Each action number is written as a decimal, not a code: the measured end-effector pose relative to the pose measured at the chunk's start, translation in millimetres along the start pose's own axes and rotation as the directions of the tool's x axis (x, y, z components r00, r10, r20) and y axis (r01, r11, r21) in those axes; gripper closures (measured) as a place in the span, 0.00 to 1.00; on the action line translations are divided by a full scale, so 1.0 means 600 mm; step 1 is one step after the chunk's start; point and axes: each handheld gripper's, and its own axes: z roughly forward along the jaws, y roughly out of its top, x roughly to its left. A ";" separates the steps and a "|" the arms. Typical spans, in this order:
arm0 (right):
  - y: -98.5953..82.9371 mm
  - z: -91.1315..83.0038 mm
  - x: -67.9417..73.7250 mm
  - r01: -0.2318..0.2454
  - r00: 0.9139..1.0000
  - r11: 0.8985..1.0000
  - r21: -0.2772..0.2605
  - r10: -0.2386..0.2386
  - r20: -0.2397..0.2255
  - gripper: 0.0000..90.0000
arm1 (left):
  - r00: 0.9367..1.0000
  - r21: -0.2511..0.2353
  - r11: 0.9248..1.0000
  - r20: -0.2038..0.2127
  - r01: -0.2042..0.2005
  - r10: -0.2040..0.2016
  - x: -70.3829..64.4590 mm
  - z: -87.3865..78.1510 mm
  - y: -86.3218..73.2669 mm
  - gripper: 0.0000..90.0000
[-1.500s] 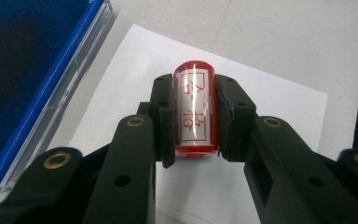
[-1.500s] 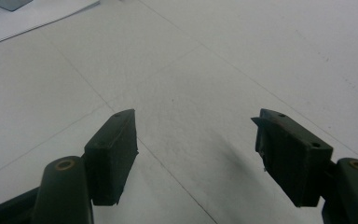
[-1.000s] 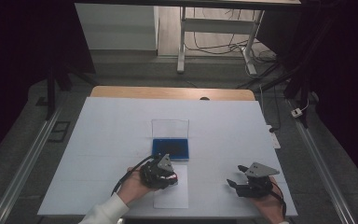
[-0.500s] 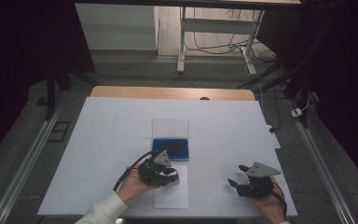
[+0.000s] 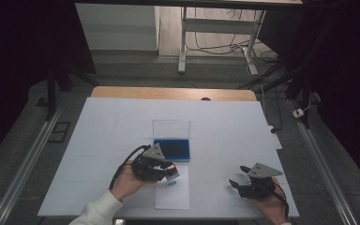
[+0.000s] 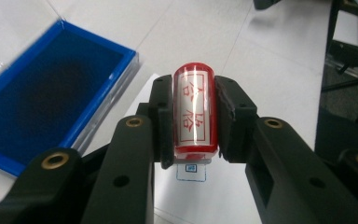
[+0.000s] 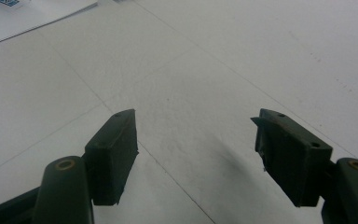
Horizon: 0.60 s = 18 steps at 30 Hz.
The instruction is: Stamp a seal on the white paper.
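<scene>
1. Stamping looks to be the work in hand: the left gripper (image 6: 193, 154) has its jaws closed tight on a red stamp (image 6: 194, 112), one jaw on each side of the barrel, with red characters showing on its label.
2. In the left gripper view the stamp hangs just above a white paper (image 5: 172, 193), and a small blue mark (image 6: 190, 171) sits on the sheet right under its lower end; whether the stamp face touches the sheet I cannot tell.
3. That mark suggests, in my judgement, that one impression is already made, so inking and pressing seem done at least once.
4. What may be left is lifting clear, perhaps more impressions, and setting the stamp down; nothing here shows where it belongs.
5. An open ink pad (image 5: 172, 149) with a blue bed lies just beyond the paper, its clear lid (image 5: 170, 128) folded back on the far side.
6. The right gripper (image 5: 242, 183) rests near the table (image 5: 98, 131) edge, well apart from the paper; its jaws stand wide open with nothing between them, only bare white surface.
7. Counted: two grippers, one stamp, one ink pad with one lid, one sheet of paper, one clear blue mark.
8. A faint red trace shows at the lower left corner of the left gripper view, too small to name.
</scene>
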 end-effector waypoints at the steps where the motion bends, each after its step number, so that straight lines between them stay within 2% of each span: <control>1: 0.000 0.000 0.000 0.002 1.000 1.000 0.002 -0.002 0.006 0.33 | 1.000 -0.006 1.000 -0.003 0.000 0.000 0.000 -0.003 0.001 0.78; 6: 0.000 0.000 0.000 -0.001 1.000 1.000 -0.001 0.001 0.000 0.33 | 1.000 -0.034 0.999 -0.018 0.009 -0.009 0.006 -0.016 0.002 0.78; 18: 0.000 0.001 0.001 -0.002 1.000 1.000 0.004 0.002 0.004 0.33 | 0.998 -0.062 0.998 -0.061 0.031 -0.035 0.024 -0.026 0.001 0.78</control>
